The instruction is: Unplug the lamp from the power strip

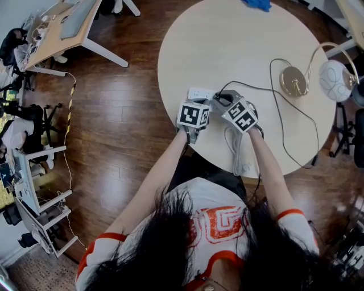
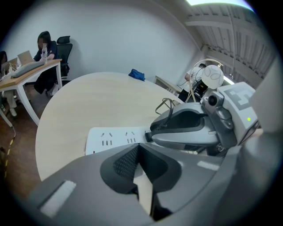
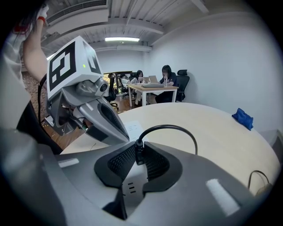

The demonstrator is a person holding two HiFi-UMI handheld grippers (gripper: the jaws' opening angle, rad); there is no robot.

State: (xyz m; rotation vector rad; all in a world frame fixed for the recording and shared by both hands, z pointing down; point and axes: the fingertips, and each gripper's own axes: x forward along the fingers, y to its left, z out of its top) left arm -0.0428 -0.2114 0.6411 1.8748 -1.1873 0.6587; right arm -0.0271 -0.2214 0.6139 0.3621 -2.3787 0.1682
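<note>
A white power strip (image 1: pixel 200 92) lies on the round table (image 1: pixel 239 40). My left gripper (image 1: pixel 198 102) is shut, its tips (image 2: pixel 139 146) at the near end of the strip (image 2: pixel 112 137). My right gripper (image 1: pixel 223 102) is shut on the lamp's black plug (image 3: pixel 139 152), which stands in the strip between the ribbed pads. The black cable (image 3: pixel 172 129) arcs up out of the plug and runs across the table (image 1: pixel 278 113) to the lamp's gold base (image 1: pixel 293 80) and white globe (image 1: pixel 334 79) at the right edge.
The strip's own white cord (image 1: pixel 239 153) hangs over the table's near edge. A blue cloth (image 1: pixel 257 4) lies at the far side. Desks with seated people (image 3: pixel 152 86) stand beyond the table. The two grippers sit tip to tip over the strip.
</note>
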